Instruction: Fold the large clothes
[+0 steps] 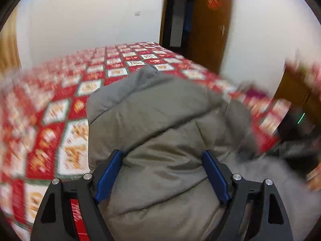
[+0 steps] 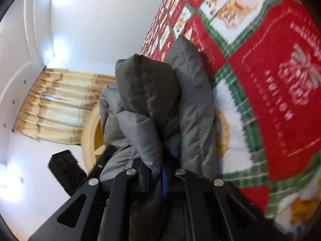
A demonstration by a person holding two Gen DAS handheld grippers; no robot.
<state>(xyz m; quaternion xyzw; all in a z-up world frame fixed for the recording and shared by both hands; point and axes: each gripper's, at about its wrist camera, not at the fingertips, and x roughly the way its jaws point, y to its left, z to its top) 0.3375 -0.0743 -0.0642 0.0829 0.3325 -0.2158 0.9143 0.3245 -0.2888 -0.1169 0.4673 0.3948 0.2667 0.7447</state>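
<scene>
The grey puffer jacket (image 1: 160,120) lies on the red patchwork bedspread (image 1: 50,110), its long axis running away from the left gripper (image 1: 163,172), whose 2 blue pads stand wide over the padding, not pinching. The right gripper (image 2: 158,178) is clamped on a bunched fold (so it looks nearer for the next fold).
</scene>
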